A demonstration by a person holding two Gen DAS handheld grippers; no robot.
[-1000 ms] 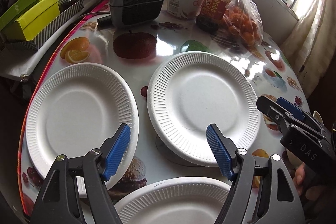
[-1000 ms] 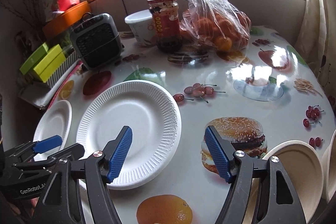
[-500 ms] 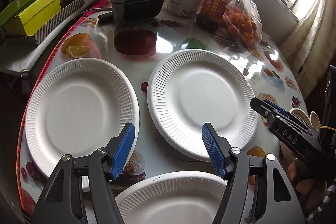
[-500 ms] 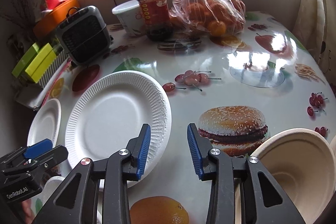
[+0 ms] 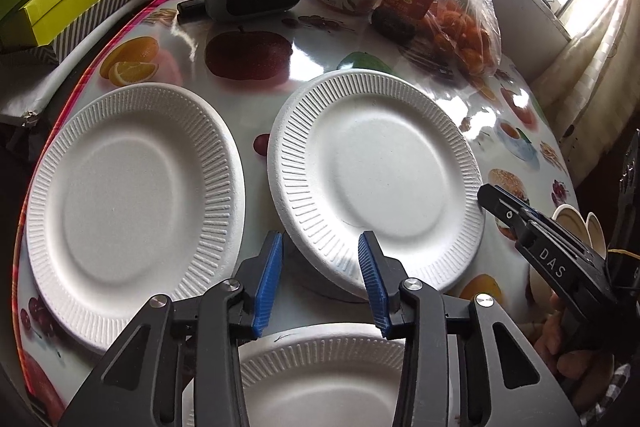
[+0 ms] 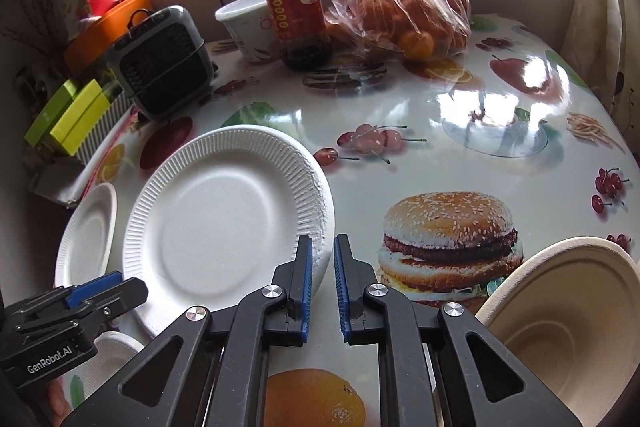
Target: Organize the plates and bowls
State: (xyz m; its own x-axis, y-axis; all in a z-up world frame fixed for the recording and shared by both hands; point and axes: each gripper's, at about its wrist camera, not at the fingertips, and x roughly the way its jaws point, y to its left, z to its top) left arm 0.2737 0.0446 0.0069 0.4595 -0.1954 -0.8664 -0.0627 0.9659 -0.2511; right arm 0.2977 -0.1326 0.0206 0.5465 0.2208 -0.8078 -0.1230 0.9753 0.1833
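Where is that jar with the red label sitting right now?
The jar stands at the far side of the table, between the white tub on its left and the bag of oranges on its right, in the right wrist view.

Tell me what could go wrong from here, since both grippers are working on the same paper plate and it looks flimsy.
1. The right gripper seems to pinch only the thin rim of the middle plate, so the rim may bend or slip out.
2. The left gripper is closing over that plate's near rim. Two grips pulling differently could crease it.
3. The left plate lies close beside it and could get nudged.
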